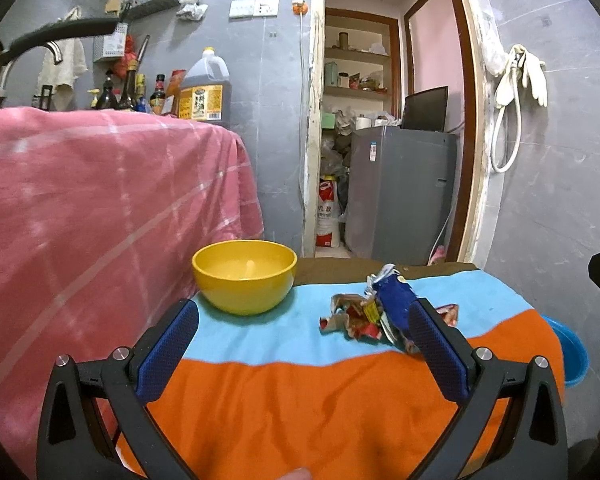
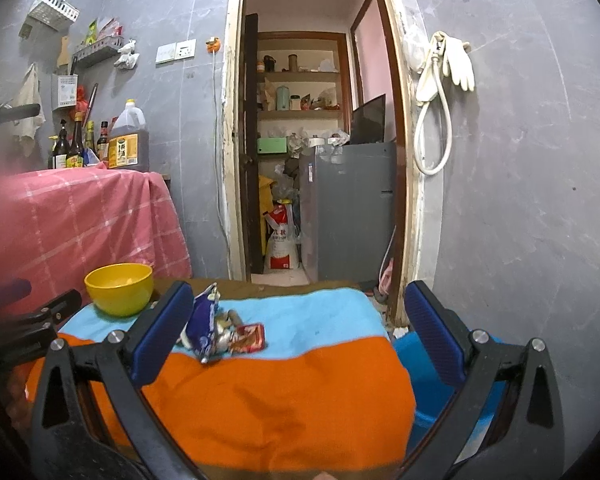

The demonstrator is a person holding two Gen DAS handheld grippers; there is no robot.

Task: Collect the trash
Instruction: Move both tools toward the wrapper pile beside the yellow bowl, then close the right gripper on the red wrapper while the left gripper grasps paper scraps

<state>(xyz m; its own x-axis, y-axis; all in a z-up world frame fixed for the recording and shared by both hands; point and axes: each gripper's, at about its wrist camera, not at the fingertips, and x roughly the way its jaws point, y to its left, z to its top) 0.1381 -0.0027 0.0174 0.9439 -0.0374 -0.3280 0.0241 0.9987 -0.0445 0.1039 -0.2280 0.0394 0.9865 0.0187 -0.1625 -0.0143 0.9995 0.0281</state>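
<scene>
Trash sits in a small heap on a low table covered by a striped towel (image 1: 300, 400), on its pale blue band, to the right of a yellow bowl (image 1: 244, 276) and apart from it. The heap is a crumpled blue wrapper (image 1: 394, 300) leaning over a crushed red and silver wrapper (image 1: 348, 318), with a small red packet (image 2: 250, 338) just beside them on the side away from the bowl.

These look feather-light, thin and crinkly, likely slick on the printed faces and apt to spring open or slide when pinched. The bunched middle of the blue wrapper seems the surest place to nip, taking folds rather than a flat edge.

The left gripper (image 1: 302, 328) hovers low over the orange band, fingers spread wide and empty, pointing between bowl and heap. The right gripper (image 2: 296, 320) is also splayed and empty, level, with the heap just inside its left finger. A blue tub (image 2: 416, 360) sits below the table edge farthest from the bowl.
</scene>
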